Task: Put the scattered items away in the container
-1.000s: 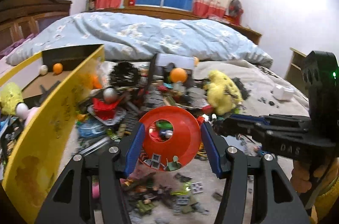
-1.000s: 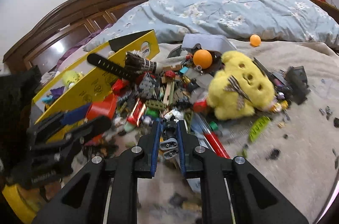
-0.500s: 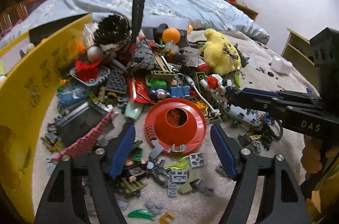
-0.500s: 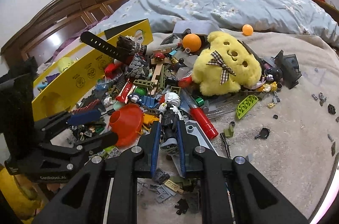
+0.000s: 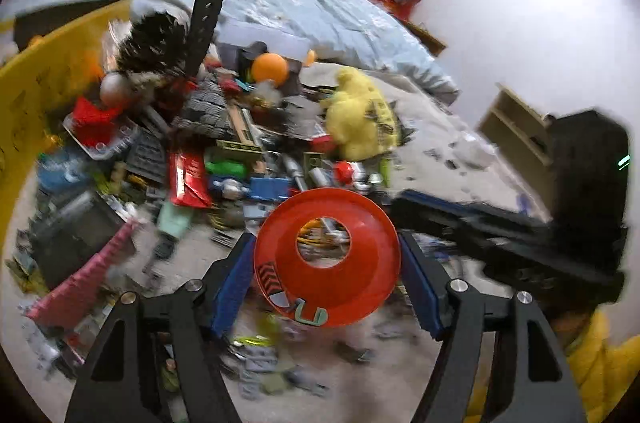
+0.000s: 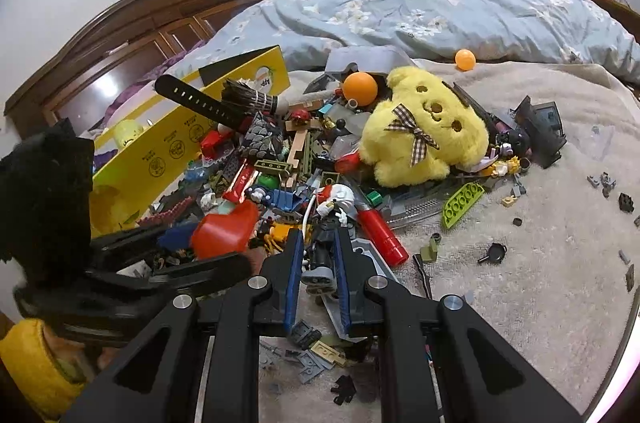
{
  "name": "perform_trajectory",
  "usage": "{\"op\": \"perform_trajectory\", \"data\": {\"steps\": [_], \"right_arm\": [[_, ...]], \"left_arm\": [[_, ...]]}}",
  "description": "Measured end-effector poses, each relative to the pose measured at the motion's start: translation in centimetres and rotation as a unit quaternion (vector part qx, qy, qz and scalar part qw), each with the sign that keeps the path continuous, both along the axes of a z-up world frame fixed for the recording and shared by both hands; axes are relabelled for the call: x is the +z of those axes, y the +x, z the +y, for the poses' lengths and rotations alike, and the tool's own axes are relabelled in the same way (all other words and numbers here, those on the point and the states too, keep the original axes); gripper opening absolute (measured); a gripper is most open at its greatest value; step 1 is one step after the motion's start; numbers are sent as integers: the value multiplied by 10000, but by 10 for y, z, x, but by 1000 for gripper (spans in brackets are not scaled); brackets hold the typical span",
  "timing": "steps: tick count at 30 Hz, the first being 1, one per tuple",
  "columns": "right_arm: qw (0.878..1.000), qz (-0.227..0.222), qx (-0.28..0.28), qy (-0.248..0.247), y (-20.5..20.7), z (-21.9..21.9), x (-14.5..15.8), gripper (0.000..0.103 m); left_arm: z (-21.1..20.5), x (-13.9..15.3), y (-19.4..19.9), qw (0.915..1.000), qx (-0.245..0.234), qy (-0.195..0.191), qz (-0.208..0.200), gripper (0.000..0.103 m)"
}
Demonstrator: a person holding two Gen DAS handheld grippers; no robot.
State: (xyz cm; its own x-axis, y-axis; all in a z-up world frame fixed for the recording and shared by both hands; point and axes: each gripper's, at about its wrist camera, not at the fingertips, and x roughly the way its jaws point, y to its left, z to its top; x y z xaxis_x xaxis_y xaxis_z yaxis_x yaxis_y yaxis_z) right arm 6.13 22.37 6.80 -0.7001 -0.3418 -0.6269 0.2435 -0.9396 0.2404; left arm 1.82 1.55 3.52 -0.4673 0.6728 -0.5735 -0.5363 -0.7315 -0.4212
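Red cone (image 5: 360, 287) sat between the blue pads of my left gripper (image 5: 326, 237), rim touching both pads, wide side tilted up at the camera so the pile showed through its centre hole. The jaws had just been closing, with the cone between them, and they gripped it across the rim. In the right wrist view the cone looked raised above the clutter at the near left edge of the pile. My right gripper (image 6: 318, 235) was clamped narrow on a toy figure (image 6: 322, 263), dark body, grey feet toward the camera, white-and-red head end poking out past the fingertips. The figure lay at the near edge of the pile. The yellow box (image 6: 168, 151), the container, stood to the left of the pile with its long cardboard wall up, and some toys were visible inside. The pile itself was a mix of bricks and parts. A black watch strap (image 6: 200, 101) stuck out toward the box, an orange ball (image 6: 361, 88) lay at the far side, and a yellow plush (image 6: 424, 139) with a checked bow lay to the right of the ball. A red cylinder (image 6: 382, 233) lay just right of my right fingers, with a lime green brick plate (image 6: 462, 205) beyond it. Everything lay on a beige blanket (image 6: 520, 303), with small loose pieces scattered right. A blue floral quilt (image 6: 440, 11) was bunched behind. The left wrist view was motion-blurred.
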Motion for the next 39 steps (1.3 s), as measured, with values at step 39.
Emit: {"op": "perform_trajectory", "data": {"steps": [39], "right_arm": [[9879, -600, 836, -1164, -36, -60, -15, 5]], "left_arm": [[-21, -4, 33, 9859, 531, -1477, 574, 39]]}}
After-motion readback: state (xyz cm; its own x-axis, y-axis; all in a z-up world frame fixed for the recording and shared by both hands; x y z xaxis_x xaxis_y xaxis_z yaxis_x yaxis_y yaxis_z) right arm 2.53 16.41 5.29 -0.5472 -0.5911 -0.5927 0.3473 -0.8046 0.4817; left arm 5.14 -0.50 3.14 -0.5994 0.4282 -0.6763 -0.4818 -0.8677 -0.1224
